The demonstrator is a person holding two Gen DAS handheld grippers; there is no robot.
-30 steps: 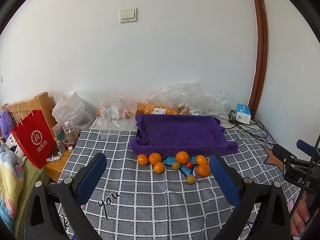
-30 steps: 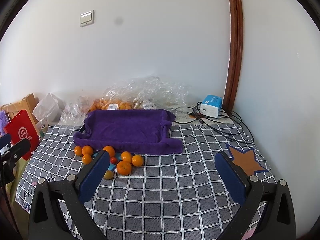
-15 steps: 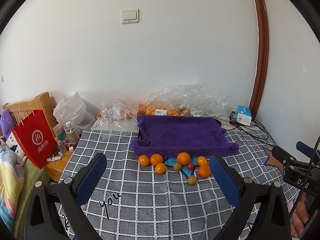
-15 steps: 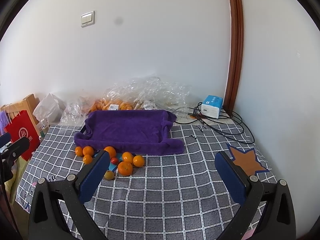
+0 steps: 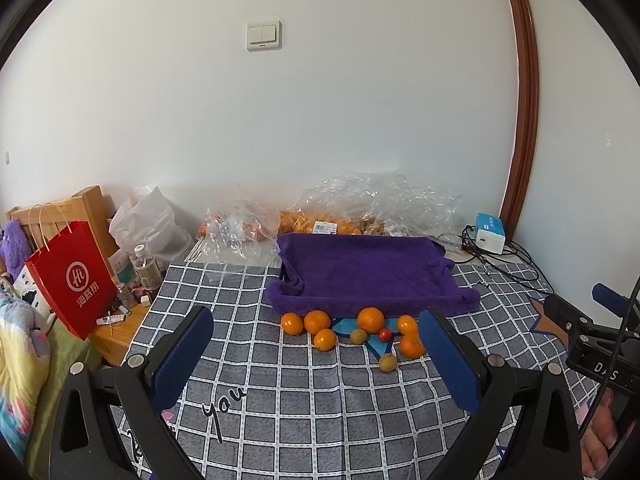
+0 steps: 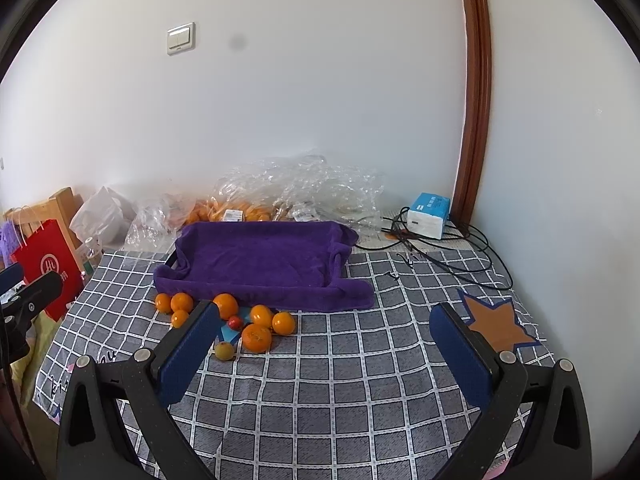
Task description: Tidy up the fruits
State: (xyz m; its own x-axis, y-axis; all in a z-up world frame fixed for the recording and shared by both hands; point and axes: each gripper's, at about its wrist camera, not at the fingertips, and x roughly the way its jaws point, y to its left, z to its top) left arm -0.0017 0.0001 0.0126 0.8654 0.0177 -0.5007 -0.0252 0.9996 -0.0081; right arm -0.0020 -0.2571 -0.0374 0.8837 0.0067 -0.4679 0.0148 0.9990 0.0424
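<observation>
Hovering level over checked cloth (image 5: 320,400), left tongs (image 5: 316,344), right tongs (image 6: 326,340) spread, empty.

We note a matt grey checked cloth (image 6: 360,360) over the desk. The purple towel (image 6: 260,260) lining the tray looks plush, rough-napped. The oranges (image 6: 256,338) show glossy, dimpled peel. Behind them lie crinkled clear plastic bags (image 5: 380,200), shiny. The red paper bag (image 5: 76,276) is smooth, the bed frame (image 5: 86,204) bare wood. The gripper fingers (image 6: 188,354) carry matt blue pads on black plastic.
</observation>
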